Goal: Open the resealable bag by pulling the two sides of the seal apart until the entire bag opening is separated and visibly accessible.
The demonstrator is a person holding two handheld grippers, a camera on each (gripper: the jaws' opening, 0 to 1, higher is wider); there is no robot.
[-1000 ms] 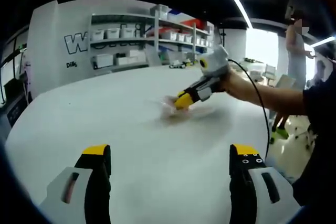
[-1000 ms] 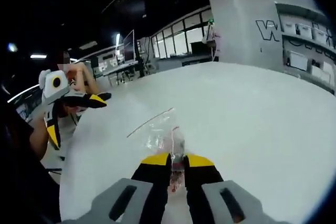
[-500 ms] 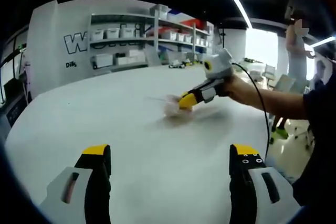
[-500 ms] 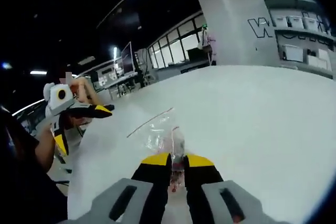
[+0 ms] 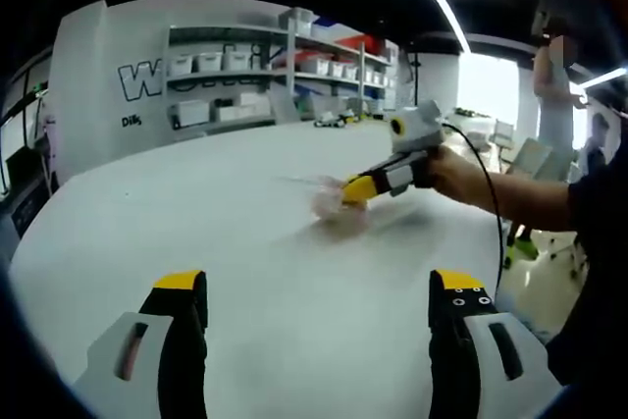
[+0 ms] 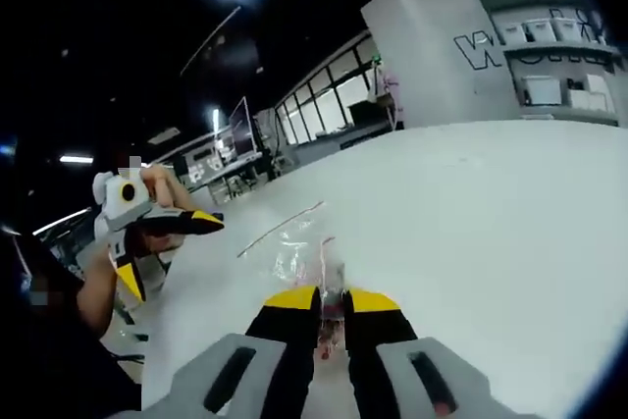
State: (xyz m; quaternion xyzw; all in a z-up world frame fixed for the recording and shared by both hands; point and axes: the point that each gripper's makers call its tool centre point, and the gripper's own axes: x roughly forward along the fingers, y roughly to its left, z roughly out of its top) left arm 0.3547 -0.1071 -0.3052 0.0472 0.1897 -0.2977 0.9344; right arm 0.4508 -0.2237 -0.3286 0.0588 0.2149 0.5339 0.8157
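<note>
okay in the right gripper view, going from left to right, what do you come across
The person's hand around the left gripper → the clear resealable bag pinched by the right gripper → bare white table → wall shelves with white bins.

A large white table (image 5: 196, 213) with a rounded edge carries everything here; its top is smooth and pale. The clear plastic bag (image 6: 299, 247) hangs just over it in the right gripper's (image 6: 332, 303) closed jaws, and whether any part of the bag touches the tabletop cannot be told. In the left gripper view the bag casts a soft shadow (image 5: 368, 228) on the surface.
</note>
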